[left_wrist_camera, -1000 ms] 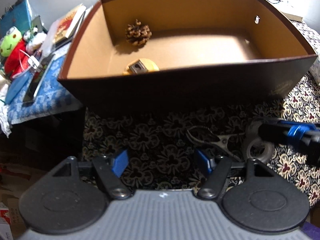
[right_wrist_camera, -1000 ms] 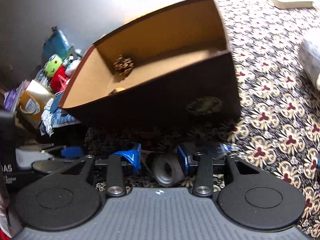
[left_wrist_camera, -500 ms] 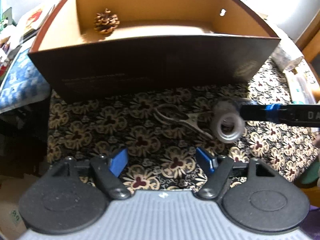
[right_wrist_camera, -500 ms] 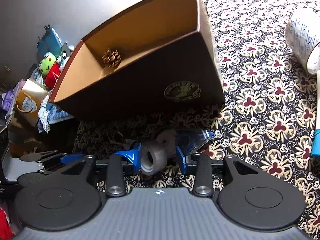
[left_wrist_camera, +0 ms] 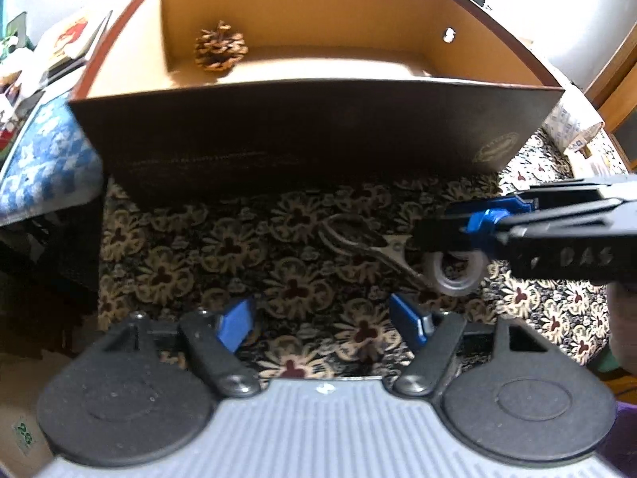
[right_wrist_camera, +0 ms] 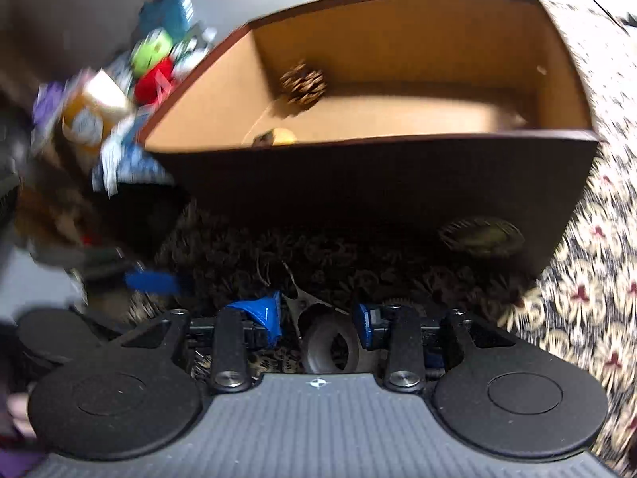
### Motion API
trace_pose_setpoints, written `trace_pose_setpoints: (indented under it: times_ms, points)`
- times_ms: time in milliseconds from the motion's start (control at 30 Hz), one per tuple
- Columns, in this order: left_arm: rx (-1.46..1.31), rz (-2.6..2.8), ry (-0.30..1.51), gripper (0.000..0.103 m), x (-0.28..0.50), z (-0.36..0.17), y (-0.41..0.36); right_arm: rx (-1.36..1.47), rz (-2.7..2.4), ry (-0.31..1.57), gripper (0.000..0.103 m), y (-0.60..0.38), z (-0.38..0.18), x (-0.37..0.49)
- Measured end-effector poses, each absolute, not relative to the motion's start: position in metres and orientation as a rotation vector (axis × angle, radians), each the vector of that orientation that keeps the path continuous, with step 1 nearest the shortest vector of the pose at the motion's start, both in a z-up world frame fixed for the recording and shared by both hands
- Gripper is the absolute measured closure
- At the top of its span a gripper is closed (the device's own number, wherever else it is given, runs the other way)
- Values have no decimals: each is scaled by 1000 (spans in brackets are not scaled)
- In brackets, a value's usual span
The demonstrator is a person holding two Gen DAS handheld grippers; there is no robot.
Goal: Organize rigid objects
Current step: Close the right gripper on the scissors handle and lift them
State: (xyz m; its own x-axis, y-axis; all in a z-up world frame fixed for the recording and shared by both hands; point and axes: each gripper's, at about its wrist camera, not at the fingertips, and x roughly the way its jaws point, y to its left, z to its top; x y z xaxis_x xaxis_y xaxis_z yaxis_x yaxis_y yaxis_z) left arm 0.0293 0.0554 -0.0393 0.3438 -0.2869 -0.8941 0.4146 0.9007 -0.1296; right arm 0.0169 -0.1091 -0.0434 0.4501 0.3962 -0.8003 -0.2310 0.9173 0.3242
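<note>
Right wrist view: right claw [right_wrist_camera: 318, 320] clamped on tape roll [right_wrist_camera: 330, 344], box [right_wrist_camera: 382, 183] ahead. Left claw [left_wrist_camera: 322, 320] gaping, empty. Risks: roll slipping from shallow pinch; snagging metal clip [left_wrist_camera: 358, 239] just beside; clipping box wall.

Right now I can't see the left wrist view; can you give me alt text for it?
The right gripper reaches in from the right, holding a tape roll just above the floral cloth, beside metal scissors. Behind stands an open brown box with a pine cone inside; the left gripper is open, empty.
</note>
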Motion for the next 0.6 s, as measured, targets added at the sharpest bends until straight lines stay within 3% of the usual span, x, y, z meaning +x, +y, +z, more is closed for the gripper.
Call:
trace_pose_setpoints:
  times_ms: [233, 600]
  points:
    - [94, -412, 1121, 29, 30, -36, 76, 169, 450, 1085, 82, -94, -57, 30]
    - [98, -496, 1070, 29, 19, -29, 83, 629, 536, 1286, 82, -83, -80, 48]
